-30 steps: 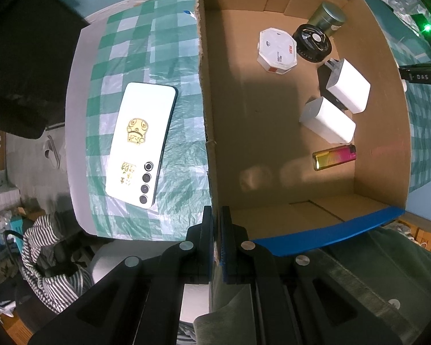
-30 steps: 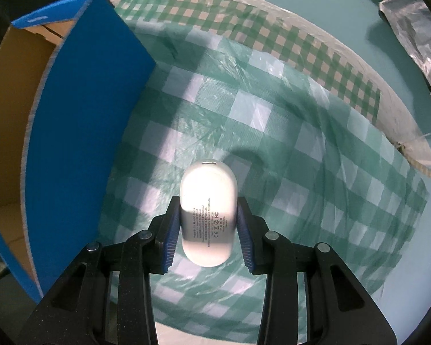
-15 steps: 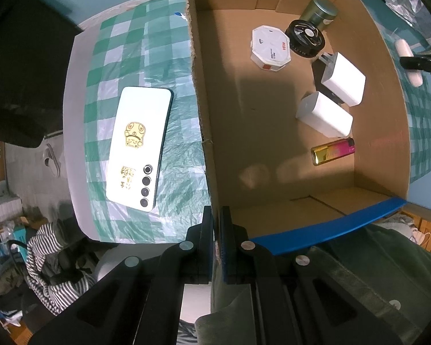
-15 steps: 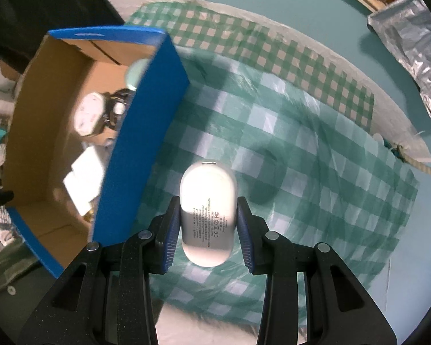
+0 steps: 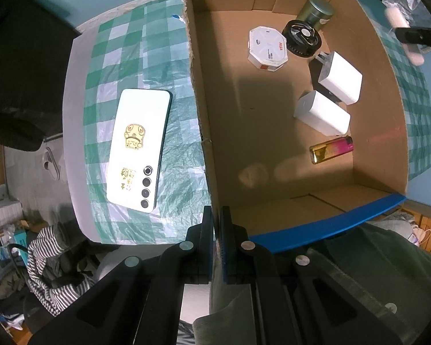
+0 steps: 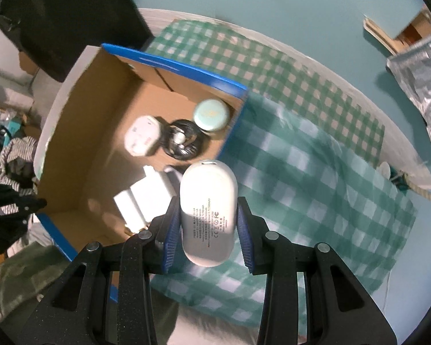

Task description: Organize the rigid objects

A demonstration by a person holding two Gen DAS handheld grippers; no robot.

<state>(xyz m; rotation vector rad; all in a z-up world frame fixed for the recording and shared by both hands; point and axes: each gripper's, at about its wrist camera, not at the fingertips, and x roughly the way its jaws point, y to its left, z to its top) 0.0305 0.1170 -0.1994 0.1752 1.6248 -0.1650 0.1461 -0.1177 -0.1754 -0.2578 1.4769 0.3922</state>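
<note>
Right claw (image 6: 206, 224) grips power bank (image 6: 207, 210) above box (image 6: 232, 126) edge

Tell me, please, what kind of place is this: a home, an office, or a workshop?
Probably a lived-in room at home. A checked plastic tablecloth covers the table, striped clothing lies heaped beside it, and a cardboard box holds chargers and a lighter.

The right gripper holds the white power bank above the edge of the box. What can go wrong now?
1. The right gripper holds the power bank by its smooth rounded sides only, so it may slip out.
2. It hangs over the box wall; lowered too early, it may hit the rim.
3. The two white chargers lie just inside that wall, so the power bank may land on them.
</note>
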